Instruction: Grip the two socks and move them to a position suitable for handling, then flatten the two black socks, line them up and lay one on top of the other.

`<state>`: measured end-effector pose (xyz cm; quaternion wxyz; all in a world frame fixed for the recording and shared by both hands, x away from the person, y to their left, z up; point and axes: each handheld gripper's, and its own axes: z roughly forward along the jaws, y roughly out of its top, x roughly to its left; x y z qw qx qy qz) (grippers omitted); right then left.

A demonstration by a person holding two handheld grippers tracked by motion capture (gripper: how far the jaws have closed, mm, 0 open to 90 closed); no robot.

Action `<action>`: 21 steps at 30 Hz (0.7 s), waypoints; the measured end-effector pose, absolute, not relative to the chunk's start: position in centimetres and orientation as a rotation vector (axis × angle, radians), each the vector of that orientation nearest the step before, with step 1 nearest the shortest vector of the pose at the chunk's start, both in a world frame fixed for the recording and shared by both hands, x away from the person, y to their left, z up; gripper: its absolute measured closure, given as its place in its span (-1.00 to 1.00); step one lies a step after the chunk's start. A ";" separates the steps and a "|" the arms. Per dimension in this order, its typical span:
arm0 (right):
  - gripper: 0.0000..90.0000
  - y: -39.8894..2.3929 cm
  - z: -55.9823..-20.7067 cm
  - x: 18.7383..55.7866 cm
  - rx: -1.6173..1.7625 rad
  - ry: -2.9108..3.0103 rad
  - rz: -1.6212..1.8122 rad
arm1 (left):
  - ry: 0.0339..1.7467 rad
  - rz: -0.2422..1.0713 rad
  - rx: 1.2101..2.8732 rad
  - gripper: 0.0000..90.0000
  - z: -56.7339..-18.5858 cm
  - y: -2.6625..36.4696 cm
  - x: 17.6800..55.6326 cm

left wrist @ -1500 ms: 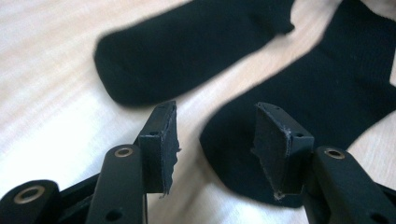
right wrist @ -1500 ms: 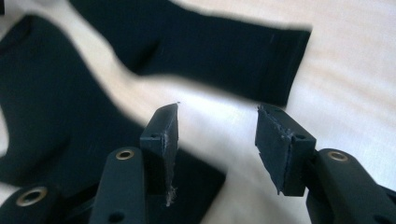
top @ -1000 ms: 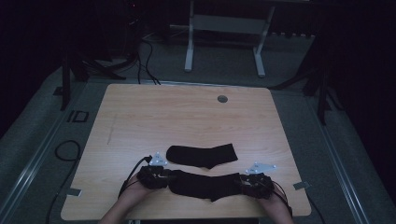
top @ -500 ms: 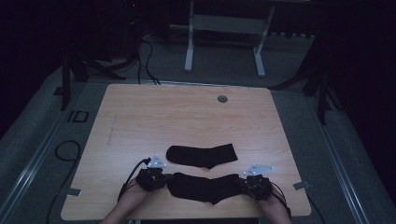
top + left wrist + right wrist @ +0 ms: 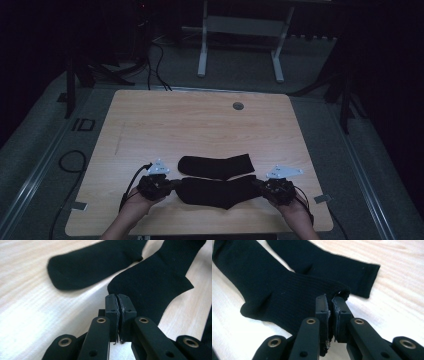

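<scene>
Two black socks lie on the wooden table. The far sock rests flat, toe to the left. The near sock stretches between my two grippers. My left gripper is shut on its toe end; in the left gripper view the pads pinch the edge of the near sock, with the far sock beyond. My right gripper has just been closing and is shut on the cuff; in the right gripper view the near sock hangs from the gripper, the far sock behind.
A round grommet sits near the table's far edge. A white frame stands on the floor behind the table. A cable loop lies on the floor at the left. Bare wood spreads beyond the socks.
Both grippers have closed on the ends of the near sock and risen a little, lifting those ends off the table. The far sock has not moved.
</scene>
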<state>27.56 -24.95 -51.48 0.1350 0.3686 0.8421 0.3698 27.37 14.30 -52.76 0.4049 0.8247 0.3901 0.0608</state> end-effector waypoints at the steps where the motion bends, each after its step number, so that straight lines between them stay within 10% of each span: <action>1: 0.86 -24.9 -51.3 28.1 1.069 2.433 1.070 | 0.989 0.150 2.075 0.94 -52.7 14.3 27.6; 21: 0.86 -24.7 -46.9 34.2 1.084 2.329 1.126 | 1.037 0.228 2.031 0.94 -49.1 14.5 32.5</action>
